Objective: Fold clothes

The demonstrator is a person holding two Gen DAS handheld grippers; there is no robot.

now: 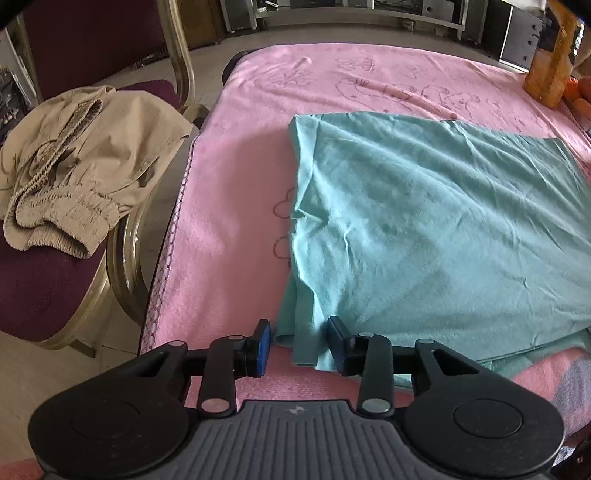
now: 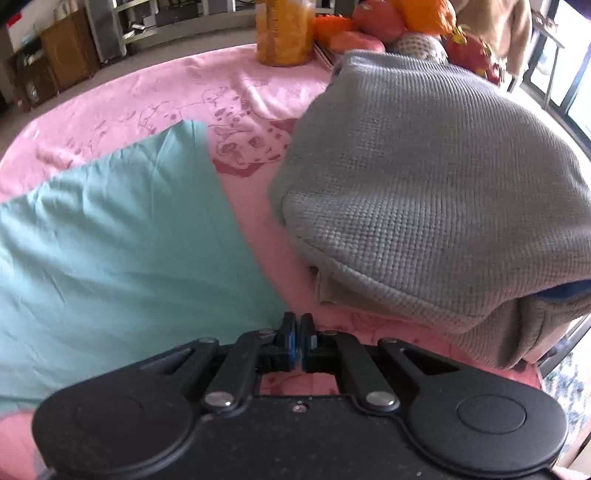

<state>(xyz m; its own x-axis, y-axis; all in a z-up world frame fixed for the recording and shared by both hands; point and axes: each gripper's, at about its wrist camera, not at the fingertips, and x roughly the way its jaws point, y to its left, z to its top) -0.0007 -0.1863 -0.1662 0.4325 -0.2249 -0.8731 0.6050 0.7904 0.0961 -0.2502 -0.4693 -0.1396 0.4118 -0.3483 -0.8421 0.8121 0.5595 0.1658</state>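
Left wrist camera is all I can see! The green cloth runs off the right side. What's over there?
Observer: A folded grey waffle-knit garment lies right of the teal cotton cloth, pink tablecloth showing between them.
Operator: Is the other hand-held gripper open like mine?
Observer: No, the right hand-held gripper has its jaws together at the teal cloth's near edge.
Operator: Anything behind the grey one?
Observer: Orange and red fruit piled beside a yellow jar.

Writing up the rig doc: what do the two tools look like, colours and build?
Both match: the left tool and right tool have black linkage arms with silver pivot rivets, round black side housings and blue finger pads. The left's base plate is ribbed grey with a small logo; the right's is plain black. No cables or sleeves visible.
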